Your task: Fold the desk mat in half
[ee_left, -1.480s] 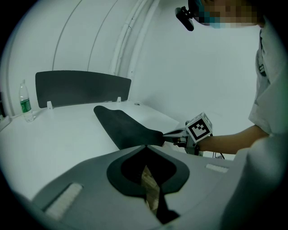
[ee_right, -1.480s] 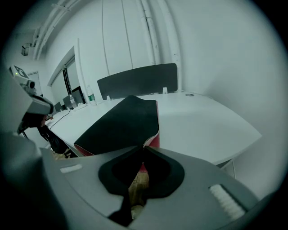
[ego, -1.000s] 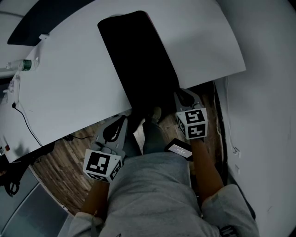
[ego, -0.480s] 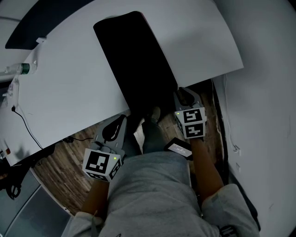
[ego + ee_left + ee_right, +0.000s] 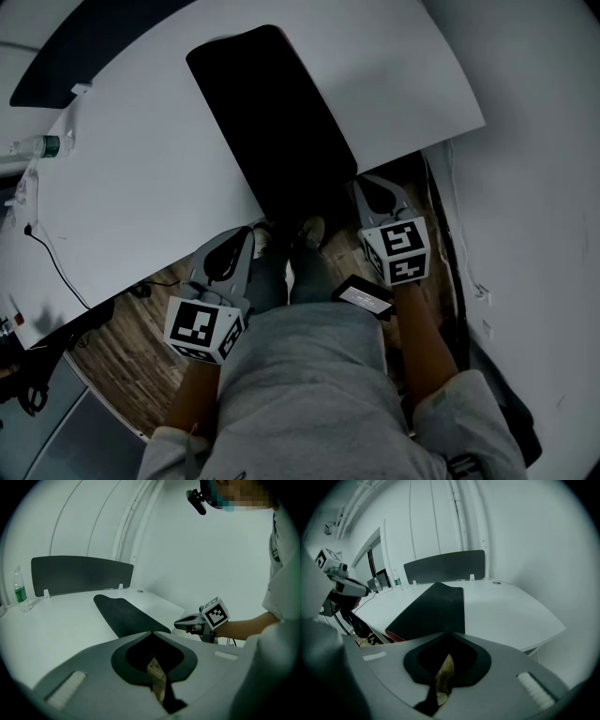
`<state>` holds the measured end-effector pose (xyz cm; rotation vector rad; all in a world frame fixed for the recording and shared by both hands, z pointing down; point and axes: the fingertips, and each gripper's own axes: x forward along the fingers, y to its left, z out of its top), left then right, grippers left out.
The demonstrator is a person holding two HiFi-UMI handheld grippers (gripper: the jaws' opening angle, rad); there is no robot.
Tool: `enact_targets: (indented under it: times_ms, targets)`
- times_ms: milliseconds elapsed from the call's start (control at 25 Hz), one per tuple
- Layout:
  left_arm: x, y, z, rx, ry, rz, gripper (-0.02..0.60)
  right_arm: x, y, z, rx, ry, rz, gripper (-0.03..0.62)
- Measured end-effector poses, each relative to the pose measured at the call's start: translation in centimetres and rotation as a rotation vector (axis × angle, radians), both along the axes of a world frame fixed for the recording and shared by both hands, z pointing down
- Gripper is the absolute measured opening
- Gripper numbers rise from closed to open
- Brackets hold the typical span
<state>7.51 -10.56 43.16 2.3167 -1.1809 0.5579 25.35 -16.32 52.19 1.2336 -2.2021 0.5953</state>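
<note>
Your right gripper (image 5: 362,186) has just closed its jaws, and they sit pressed together on the near right corner of the desk mat (image 5: 272,122). The dark mat lies lengthwise on the white table (image 5: 141,178), with its near end at the table's front edge. Your left gripper (image 5: 247,234) also has its jaws together, tips right at the mat's near edge toward the left corner, but it isn't clear whether they pinch it. The two grippers flank that near end.
</note>
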Motion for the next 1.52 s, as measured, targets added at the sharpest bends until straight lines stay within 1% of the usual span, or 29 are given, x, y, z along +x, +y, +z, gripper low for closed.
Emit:
enact_targets:
  times_ms: [200,440,640,800,960,1160,1280,1520]
  targets:
    - [-2.0,-0.4,-0.9,0.021,-0.008,0.014,0.02,-2.6,0.8,-4.2,0.048,-0.035,-0.044,0.006]
    - [-3.6,-1.0,-2.9,0.061,0.007,0.029,0.02,-5.6,1.4,-9.4,0.105,-0.093,-0.079,0.006]
    - [-5.2,-1.4,-4.7,0.096,0.009,0.031,0.019,-7.5,1.7,-12.4,0.132,-0.118,-0.096,0.006]
    - [-6.0,-1.7,-6.4,0.128,0.014,0.034,0.019,-8.2,2.0,-14.3,0.144,-0.126,-0.1,0.006]
    - [-6.3,-2.0,-7.8,0.15,0.024,0.036,0.02,-8.8,2.3,-15.8,0.157,-0.123,-0.111,0.006]
    - [-5.4,-1.5,-8.5,0.15,0.016,0.107,0.018,-8.9,2.4,-17.5,0.177,-0.135,-0.094,0.006]
    - [-5.2,-1.4,-9.1,0.157,0.031,0.111,0.019,-9.2,2.5,-18.3,0.186,-0.147,-0.09,0.006]
    - [-5.3,-1.4,-9.7,0.173,0.036,0.111,0.02,-9.7,2.8,-18.8,0.189,-0.148,-0.093,0.005]
